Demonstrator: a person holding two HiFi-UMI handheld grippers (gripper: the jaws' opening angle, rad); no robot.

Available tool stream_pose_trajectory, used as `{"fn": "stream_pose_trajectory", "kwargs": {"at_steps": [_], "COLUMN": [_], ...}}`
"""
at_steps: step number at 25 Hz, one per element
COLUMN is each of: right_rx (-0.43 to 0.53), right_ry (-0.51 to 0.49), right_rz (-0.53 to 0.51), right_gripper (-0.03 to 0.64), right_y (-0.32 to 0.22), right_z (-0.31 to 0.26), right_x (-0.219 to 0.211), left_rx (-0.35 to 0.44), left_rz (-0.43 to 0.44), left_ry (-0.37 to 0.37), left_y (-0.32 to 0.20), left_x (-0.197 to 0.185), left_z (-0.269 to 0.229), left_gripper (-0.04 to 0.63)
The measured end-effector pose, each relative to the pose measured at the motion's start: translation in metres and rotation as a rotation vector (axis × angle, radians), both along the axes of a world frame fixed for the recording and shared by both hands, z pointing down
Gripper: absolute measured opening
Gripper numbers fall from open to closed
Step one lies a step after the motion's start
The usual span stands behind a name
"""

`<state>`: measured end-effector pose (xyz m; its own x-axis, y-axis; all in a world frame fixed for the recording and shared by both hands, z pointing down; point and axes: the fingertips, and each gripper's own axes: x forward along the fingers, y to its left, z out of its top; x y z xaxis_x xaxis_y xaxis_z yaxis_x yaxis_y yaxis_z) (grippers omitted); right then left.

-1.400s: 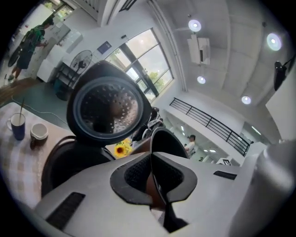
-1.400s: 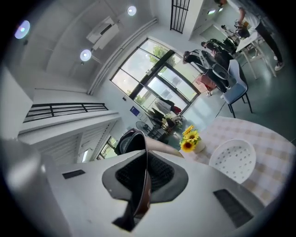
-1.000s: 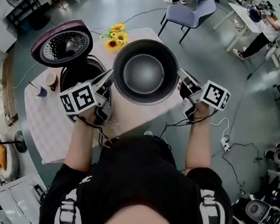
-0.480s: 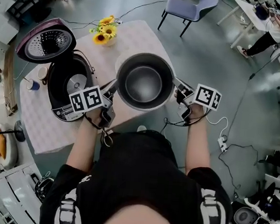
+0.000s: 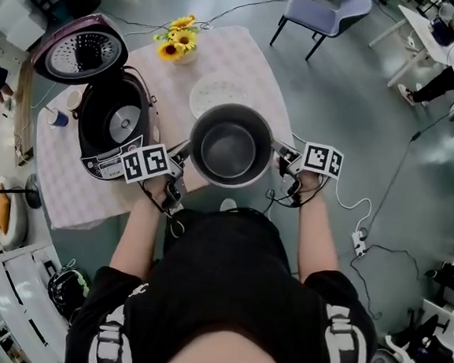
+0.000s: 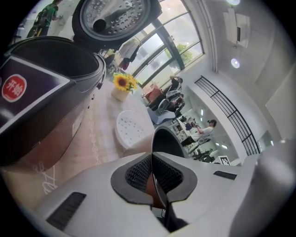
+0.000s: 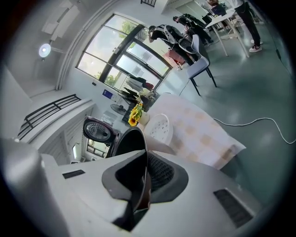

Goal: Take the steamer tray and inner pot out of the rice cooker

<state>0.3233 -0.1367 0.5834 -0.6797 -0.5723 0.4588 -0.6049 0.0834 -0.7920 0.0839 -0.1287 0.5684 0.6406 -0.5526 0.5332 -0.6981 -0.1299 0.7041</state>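
Observation:
I hold the dark metal inner pot [image 5: 230, 149] by its rim over the near edge of the table [image 5: 75, 199]. My left gripper [image 5: 184, 152] is shut on the pot's left rim [image 6: 157, 159]; my right gripper [image 5: 278, 150] is shut on its right rim [image 7: 141, 173]. The rice cooker [image 5: 113, 127] stands to the left with its lid [image 5: 80, 49] up and its cavity bare. The white perforated steamer tray [image 5: 219, 93] lies on the table just beyond the pot, and shows too as the steamer tray [image 6: 129, 129] in the left gripper view and the tray [image 7: 159, 127] in the right.
A vase of sunflowers [image 5: 176, 42] stands at the table's far edge. Two small cups [image 5: 59, 117] sit left of the cooker. A blue chair [image 5: 325, 11] is beyond the table, cables and a power strip [image 5: 357, 242] lie on the floor to the right.
Both grippers have come down and toward me with the pot between them; it now hangs low over the table's near edge, with the steamer tray uncovered behind it.

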Motion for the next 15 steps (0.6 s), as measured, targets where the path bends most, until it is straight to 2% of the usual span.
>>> {"fn": "stream_pose_trajectory", "kwargs": {"at_steps": [6,10,15], "right_rx": [0.01,0.014,0.011], "right_ry": [-0.002,-0.017,-0.023], "right_rz": [-0.035,-0.054,-0.079], "right_gripper": [0.014,0.012,0.012], "right_y": [0.004,0.006,0.008], "right_z": [0.003,0.002,0.008], "right_x": [-0.003,-0.005,-0.015], "left_rx": [-0.001,0.002,-0.012], "left_rz": [-0.007,0.001,-0.028], "left_ry": [-0.029,-0.016,-0.034], "left_y": [0.011,0.021,0.025], "left_x": [-0.003,-0.003,-0.014], "left_z": [0.004,0.0,0.009], "left_gripper": [0.011,0.011,0.011]}}
